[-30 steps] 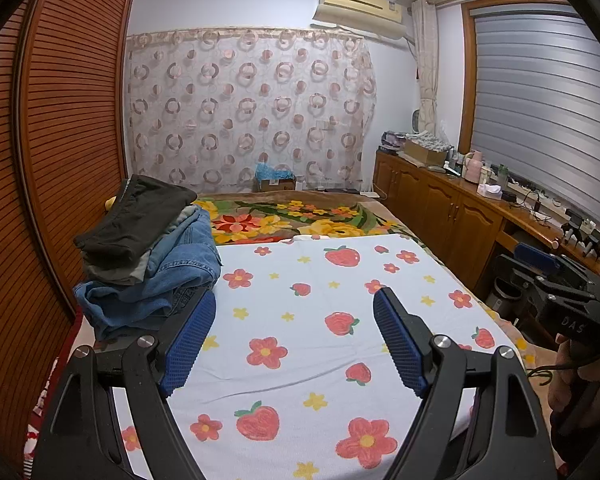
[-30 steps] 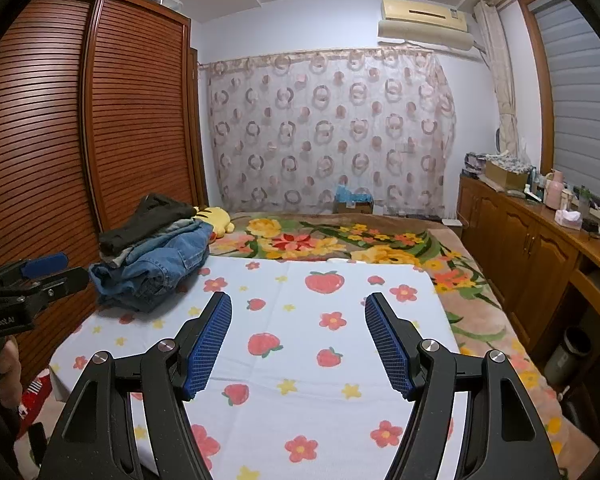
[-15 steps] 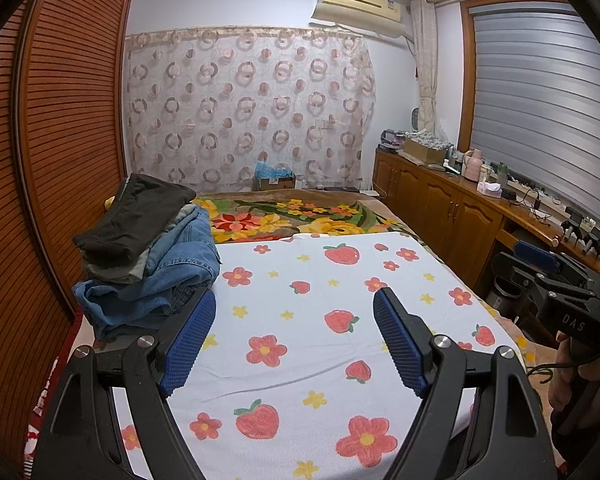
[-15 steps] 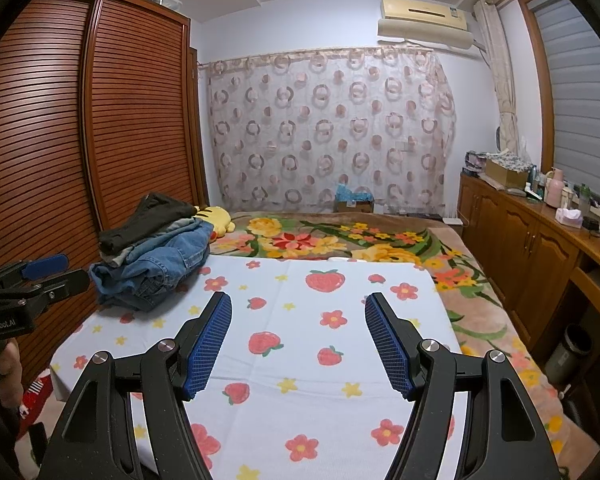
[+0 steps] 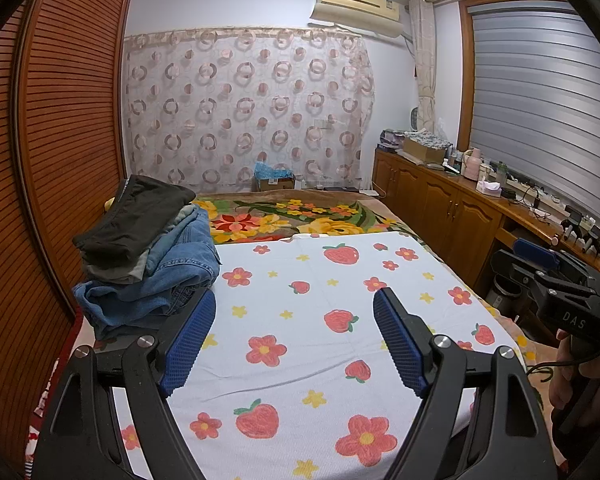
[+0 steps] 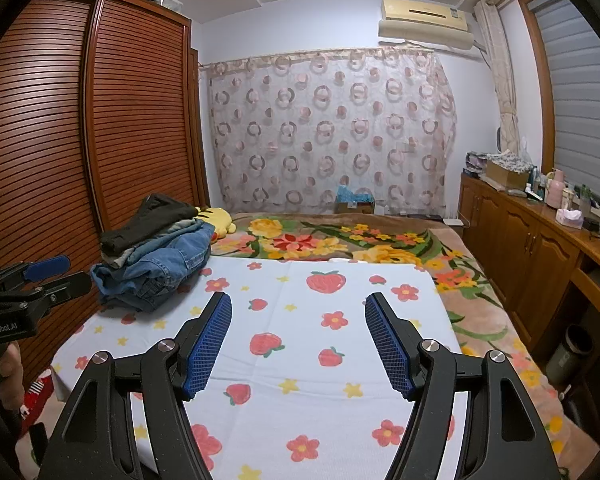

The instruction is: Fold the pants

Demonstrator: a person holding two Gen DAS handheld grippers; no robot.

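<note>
A pile of pants [image 5: 148, 256] lies on the left side of the bed: dark pants [image 5: 140, 212] on top, grey ones under them, blue jeans [image 5: 168, 280] at the bottom. The pile also shows in the right wrist view [image 6: 156, 256]. My left gripper [image 5: 294, 312] is open and empty above the strawberry sheet [image 5: 320, 344], just right of the pile. My right gripper [image 6: 298, 316] is open and empty over the sheet [image 6: 300, 360]. Each gripper shows at the edge of the other's view, the right one [image 5: 548, 280] and the left one [image 6: 40, 276].
A slatted wooden wardrobe [image 5: 40, 160] stands left of the bed. A wooden cabinet [image 5: 460, 216] with clutter runs along the right. A floral blanket [image 6: 340, 240] and a yellow plush toy [image 6: 216, 220] lie farther back. A bin [image 6: 572, 352] stands on the floor.
</note>
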